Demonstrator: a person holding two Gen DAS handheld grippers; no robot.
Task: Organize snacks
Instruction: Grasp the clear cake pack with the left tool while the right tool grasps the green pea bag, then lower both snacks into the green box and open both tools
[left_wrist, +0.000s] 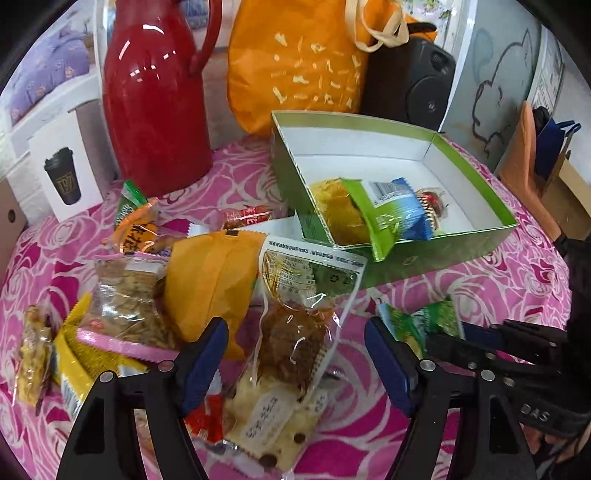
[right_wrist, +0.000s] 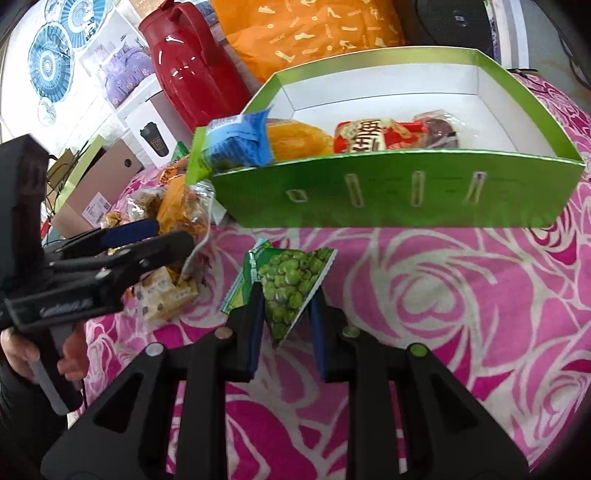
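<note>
My left gripper (left_wrist: 295, 354) is open over a clear packet of brown dried snack (left_wrist: 295, 343) that lies between its jaws on the pink cloth. My right gripper (right_wrist: 286, 310) is shut on a green pea packet (right_wrist: 291, 280), which also shows in the left wrist view (left_wrist: 421, 321). The green open box (right_wrist: 388, 195) stands just beyond it and holds a blue-green packet (right_wrist: 236, 142), an orange packet (right_wrist: 299, 138) and a red packet (right_wrist: 369, 138). The box also shows in the left wrist view (left_wrist: 436, 258).
A pile of loose snack packets (left_wrist: 129, 302) lies left of the box on the pink rose tablecloth (right_wrist: 461, 332). A red jug (left_wrist: 155, 96), an orange bag (left_wrist: 299, 62) and a black speaker (left_wrist: 410, 77) stand behind. A white cup carton (left_wrist: 66, 177) stands at the left.
</note>
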